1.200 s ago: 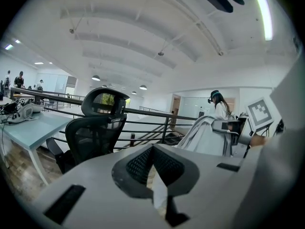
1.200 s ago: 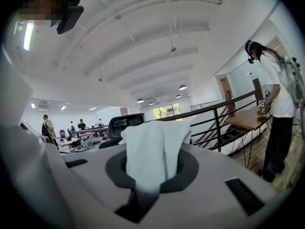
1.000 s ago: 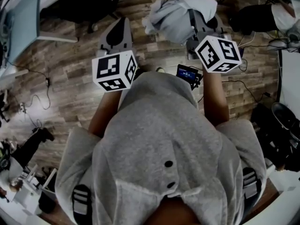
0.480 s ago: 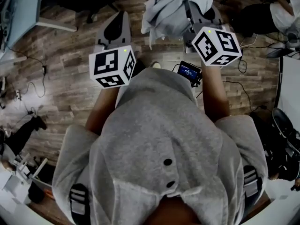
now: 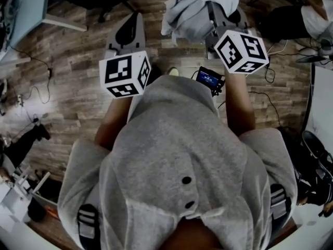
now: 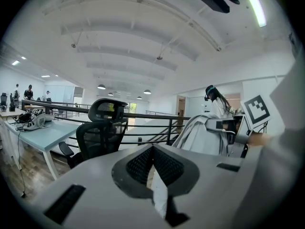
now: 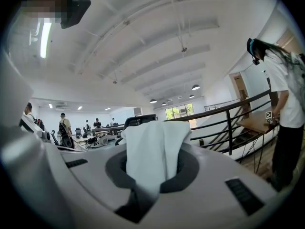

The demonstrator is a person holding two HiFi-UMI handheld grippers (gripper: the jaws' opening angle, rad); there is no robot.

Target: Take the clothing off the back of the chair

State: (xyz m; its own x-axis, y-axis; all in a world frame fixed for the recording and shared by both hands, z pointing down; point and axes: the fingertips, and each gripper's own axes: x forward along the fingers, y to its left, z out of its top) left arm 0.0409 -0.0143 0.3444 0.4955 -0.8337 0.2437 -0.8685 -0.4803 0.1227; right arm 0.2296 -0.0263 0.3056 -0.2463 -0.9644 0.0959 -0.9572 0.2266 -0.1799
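Pale grey clothing, all bunched and crumpled, a fold clamped tight in the right tongs. The left tongs alongside are pinched together, gripping nothing.

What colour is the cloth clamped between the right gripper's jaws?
Plain pale grey-white, no pattern. The bunched fabric garment shows best in the right gripper view.
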